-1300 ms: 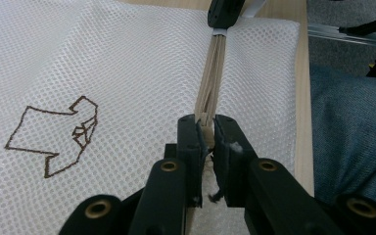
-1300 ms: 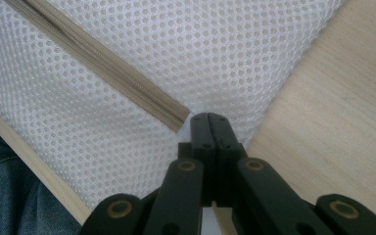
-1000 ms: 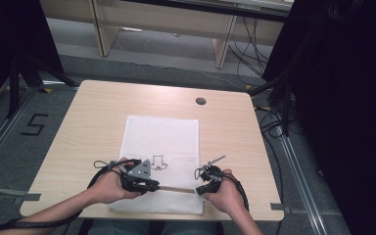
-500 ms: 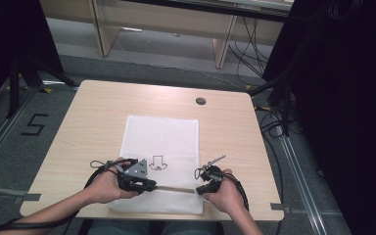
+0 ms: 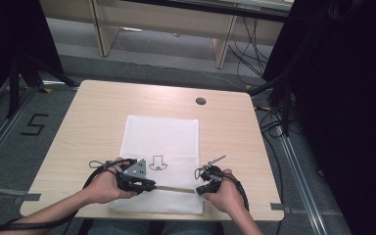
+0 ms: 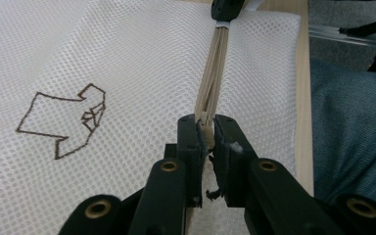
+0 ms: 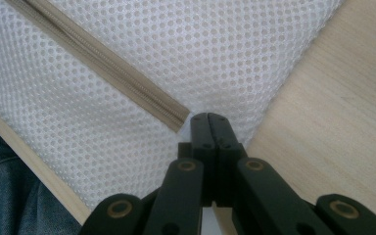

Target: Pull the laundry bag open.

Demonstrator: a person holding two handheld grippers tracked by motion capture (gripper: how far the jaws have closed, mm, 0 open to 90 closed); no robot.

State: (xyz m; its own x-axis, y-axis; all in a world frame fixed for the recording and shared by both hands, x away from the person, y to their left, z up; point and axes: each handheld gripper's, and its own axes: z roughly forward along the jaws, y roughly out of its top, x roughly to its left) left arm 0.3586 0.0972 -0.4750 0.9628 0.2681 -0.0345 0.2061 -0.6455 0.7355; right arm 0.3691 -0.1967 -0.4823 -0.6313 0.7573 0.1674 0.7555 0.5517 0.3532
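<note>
The left gripper (image 6: 206, 132) is clamped on the near-left end of a beige zipper (image 6: 214, 68), most likely on the slider or pull, though the jaws hide the part itself. The zipper runs left to right across the near part of a white mesh laundry bag (image 5: 162, 142) that lies flat on the wooden table (image 5: 93, 112), close to the near edge. A small brown arrow mark (image 6: 66, 117) is printed on the mesh just beyond the left gripper. In the high view that gripper (image 5: 147, 185) sits at the zipper's left end and the right gripper (image 5: 199, 190) at its right end, both held low over the bag.

The right gripper (image 7: 209, 119) has its jaws pressed together at the right end of the zipper (image 7: 98, 58), beside the bag's edge; a pinch of mesh seems to be caught between them, but the tips cover it, so that is not certain.

The risk from here lies in the two holds. If the right gripper has only a thin fold of mesh, a pull by the left one would drag the whole bag along the table instead of running the zipper. If the left jaws grip the tape and not the pull, they may slip off, or the loose mesh may bunch and jam the teeth.
</note>
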